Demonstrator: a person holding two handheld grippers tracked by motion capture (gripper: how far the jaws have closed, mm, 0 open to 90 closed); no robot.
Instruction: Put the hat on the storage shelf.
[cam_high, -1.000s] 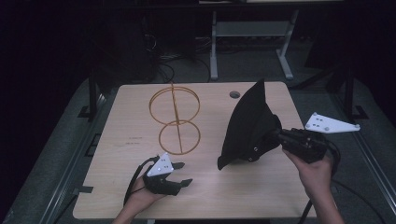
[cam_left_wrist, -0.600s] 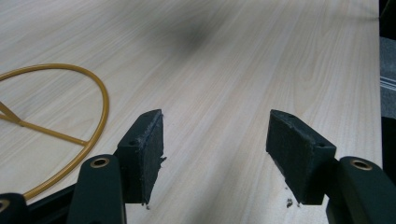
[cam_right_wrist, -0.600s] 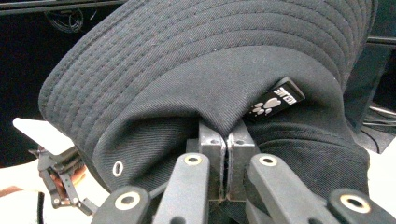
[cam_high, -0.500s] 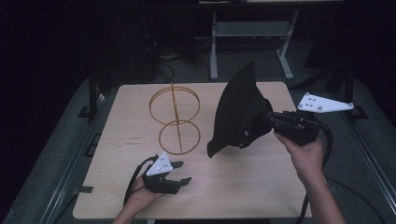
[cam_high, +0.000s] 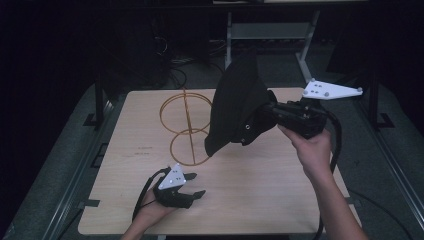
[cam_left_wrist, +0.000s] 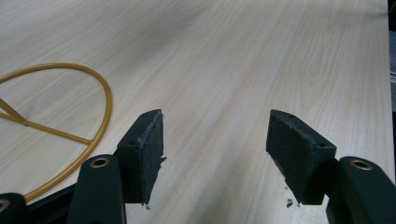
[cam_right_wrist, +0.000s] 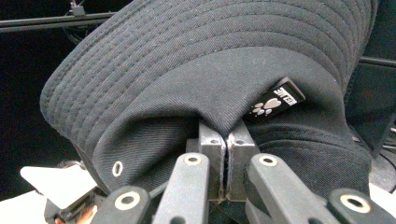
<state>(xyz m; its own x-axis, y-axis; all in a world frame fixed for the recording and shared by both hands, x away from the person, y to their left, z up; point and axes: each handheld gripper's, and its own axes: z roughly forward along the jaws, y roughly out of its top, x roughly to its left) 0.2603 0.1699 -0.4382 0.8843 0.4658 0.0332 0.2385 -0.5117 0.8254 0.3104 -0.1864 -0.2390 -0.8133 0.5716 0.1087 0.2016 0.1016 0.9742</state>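
Above the wire stand (cam_high: 186, 127), the right gripper (cam_high: 272, 112), clamped on the black hat (cam_high: 237, 107), has lifted it off the bench (cam_high: 260, 190); left gripper (cam_high: 192, 187) rests open, nearer the person.

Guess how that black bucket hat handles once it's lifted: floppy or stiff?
Probably floppy: the hat droops from the right gripper, pinched at one fabric fold. Likely light, since that pinch carries it. The stitched brim seems slightly stiffer.
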